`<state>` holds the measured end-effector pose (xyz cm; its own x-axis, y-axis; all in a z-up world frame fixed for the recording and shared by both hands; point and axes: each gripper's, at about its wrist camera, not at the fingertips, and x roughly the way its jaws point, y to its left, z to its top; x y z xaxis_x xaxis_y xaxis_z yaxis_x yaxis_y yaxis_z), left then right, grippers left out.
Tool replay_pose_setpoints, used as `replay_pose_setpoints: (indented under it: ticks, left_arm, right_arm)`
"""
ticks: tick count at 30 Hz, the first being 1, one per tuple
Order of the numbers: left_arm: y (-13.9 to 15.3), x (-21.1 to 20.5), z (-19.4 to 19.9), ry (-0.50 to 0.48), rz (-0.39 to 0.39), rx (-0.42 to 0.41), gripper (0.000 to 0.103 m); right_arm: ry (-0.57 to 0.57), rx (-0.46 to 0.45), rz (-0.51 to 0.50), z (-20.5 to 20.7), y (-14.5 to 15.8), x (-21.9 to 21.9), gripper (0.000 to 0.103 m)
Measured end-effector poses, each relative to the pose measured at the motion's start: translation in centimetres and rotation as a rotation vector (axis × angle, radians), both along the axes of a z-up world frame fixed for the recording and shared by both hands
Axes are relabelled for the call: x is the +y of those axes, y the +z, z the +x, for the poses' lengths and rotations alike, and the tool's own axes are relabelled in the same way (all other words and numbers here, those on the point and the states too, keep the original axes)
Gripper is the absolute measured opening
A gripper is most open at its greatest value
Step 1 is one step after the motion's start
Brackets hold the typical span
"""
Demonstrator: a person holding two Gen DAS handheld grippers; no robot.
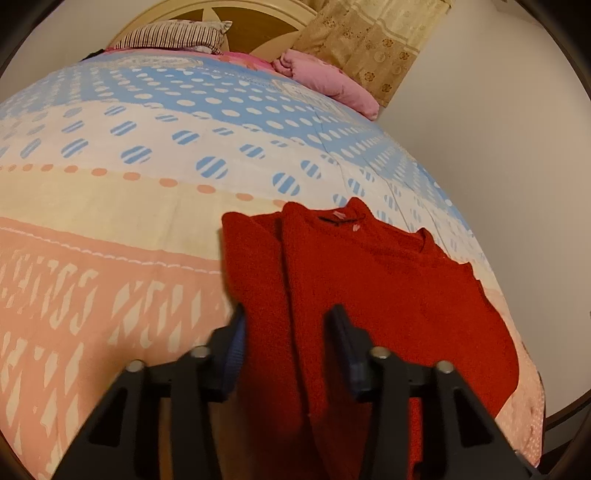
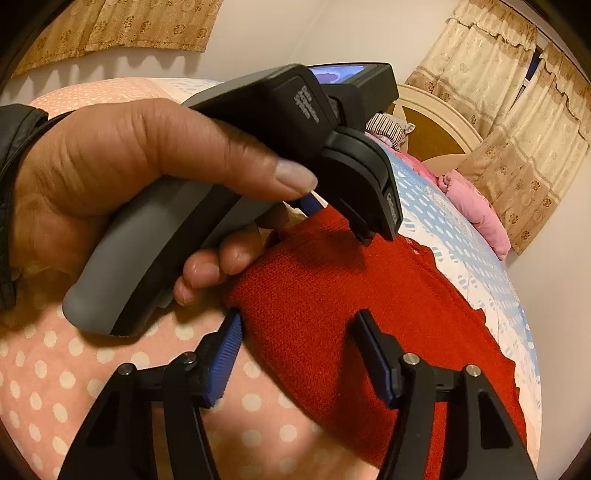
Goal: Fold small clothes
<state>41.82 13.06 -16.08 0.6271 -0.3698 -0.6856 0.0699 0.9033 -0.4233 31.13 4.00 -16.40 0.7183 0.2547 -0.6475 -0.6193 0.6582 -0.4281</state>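
A red knit sweater lies on the patterned bedspread, one side folded over its middle, collar at the far end. My left gripper is open, its jaws spread over the sweater's near part, nothing held. In the right wrist view the sweater lies on the dotted pink part of the bedspread. My right gripper is open over the sweater's near left edge. The left gripper's grey and black body, held in a hand, hangs over the sweater's far edge; its fingertips are hidden there.
A striped pillow and a pink folded blanket lie by the wooden headboard. A white wall runs along the bed's right edge. Patterned curtains hang behind the headboard.
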Motion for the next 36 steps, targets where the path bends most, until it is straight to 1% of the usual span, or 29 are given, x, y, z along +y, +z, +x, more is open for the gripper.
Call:
replay_pose_setpoints:
  ticks: [1, 2, 3, 4, 5, 7, 9, 15, 22, 25, 29, 32, 36]
  left_arm:
    - [-0.1, 0.2, 0.1, -0.001, -0.015, 0.002, 0.038]
    - [-0.2, 0.4, 0.0, 0.0, -0.03, -0.001, 0.034]
    - [-0.3, 0.5, 0.0, -0.002, -0.041, -0.001, 0.03]
    - [-0.4, 0.6, 0.0, -0.002, -0.053, -0.001, 0.029]
    - [-0.4, 0.8, 0.0, 0.004, -0.067, 0.0, 0.028]
    - [-0.6, 1.1, 0.0, 0.015, -0.097, 0.001, 0.026]
    - [-0.7, 1.1, 0.0, 0.014, -0.104, 0.002, 0.024]
    - [-0.7, 1.1, 0.1, 0.006, -0.116, 0.009, 0.018]
    - [-0.2, 1.6, -0.2, 0.03, -0.202, 0.018, 0.017]
    - [0.6, 1.2, -0.4, 0.028, -0.208, 0.005, 0.017]
    - [1.9, 0.7, -0.6, 0.02, -0.222, -0.013, 0.017]
    - [3.1, 0.0, -0.8, 0.013, -0.239, -0.032, 0.017]
    - [4.6, -1.4, -0.9, -0.008, -0.241, -0.057, 0.017]
  right_arm:
    - [-0.001, 0.001, 0.0, 0.0, 0.0, 0.0, 0.055]
    - [-0.001, 0.002, 0.0, 0.1, -0.1, -0.1, 0.053]
    - [0.0, 0.002, 0.0, 0.0, -0.1, -0.1, 0.049]
    - [-0.002, 0.001, -0.001, 0.3, -0.1, 0.0, 0.044]
    - [-0.004, -0.001, -0.004, 0.3, -0.1, 0.0, 0.042]
    - [-0.009, -0.007, -0.008, 0.4, -0.2, 0.0, 0.033]
    - [-0.011, -0.012, -0.013, 0.3, -0.2, 0.0, 0.028]
    - [-0.013, -0.018, 0.0, 0.3, -0.1, -0.2, 0.021]
    - [-0.008, 0.009, 0.112, 0.5, 1.0, -1.7, 0.009]
    - [-0.006, 0.012, 0.169, 0.4, 1.8, -2.4, 0.008]
    - [-0.023, 0.052, 0.262, 0.5, 3.1, -4.0, 0.007]
    - [-0.038, 0.048, 0.301, 0.4, 3.7, -5.2, 0.007]
    - [-0.064, 0.043, 0.356, 0.2, 4.5, -6.8, 0.007]
